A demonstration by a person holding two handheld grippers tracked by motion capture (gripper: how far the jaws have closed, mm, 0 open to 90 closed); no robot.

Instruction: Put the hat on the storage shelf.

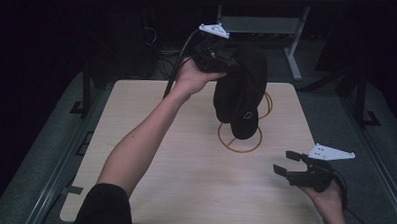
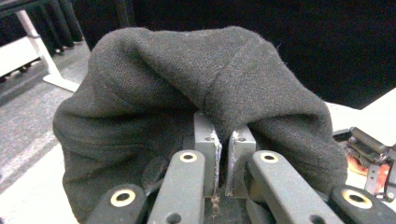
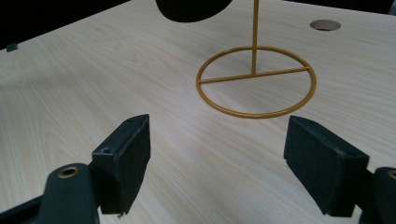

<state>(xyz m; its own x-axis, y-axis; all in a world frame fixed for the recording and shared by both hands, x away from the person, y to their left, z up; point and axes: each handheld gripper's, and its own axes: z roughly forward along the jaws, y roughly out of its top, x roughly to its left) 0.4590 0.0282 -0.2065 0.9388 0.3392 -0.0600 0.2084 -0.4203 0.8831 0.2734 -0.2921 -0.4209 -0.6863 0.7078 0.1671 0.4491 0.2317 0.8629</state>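
Left tool (image 1: 216,55) clamps the black cap (image 1: 242,91), hanging directly above the stand (image 1: 239,138); right tool (image 1: 290,164) gapes wide, idle nearby.

Left gripper (image 1: 223,55): raised at the far side, forearm stretched forward, jaws pressed together. Right gripper (image 1: 290,163): low at the near right, jaws spread wide, pointing left.

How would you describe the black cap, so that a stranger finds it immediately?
Start at the light wooden table. Above its far half, over the gold wire stand, the left gripper holds up a black cloth cap. It is the one soft, hanging thing, with a small ring logo.
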